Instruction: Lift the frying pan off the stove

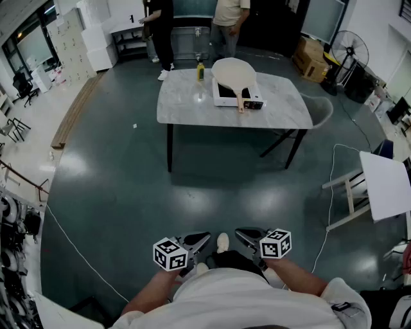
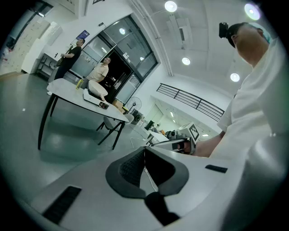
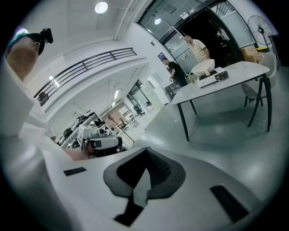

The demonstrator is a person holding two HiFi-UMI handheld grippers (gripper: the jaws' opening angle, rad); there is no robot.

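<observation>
A cream frying pan (image 1: 234, 72) with a wooden handle (image 1: 241, 102) sits on a white portable stove (image 1: 235, 96) on the marble-topped table (image 1: 186, 103), far ahead of me. My left gripper (image 1: 204, 238) and right gripper (image 1: 239, 233) are held close to my body, well short of the table. Both are shut with nothing between their jaws. The left gripper view shows its jaws (image 2: 144, 151) pressed together, with the pan (image 2: 96, 90) small in the distance. In the right gripper view the jaws (image 3: 145, 152) are likewise together, and the pan (image 3: 202, 67) lies far off.
A yellow bottle (image 1: 200, 71) stands on the table beside the stove. Two people (image 1: 162, 26) (image 1: 228, 18) stand behind the table. There is a grey chair (image 1: 322, 109) at its right end, a fan (image 1: 349, 49) and boxes (image 1: 312, 58) beyond, a white side table (image 1: 385, 183) at right, and a cable (image 1: 331, 193) on the floor.
</observation>
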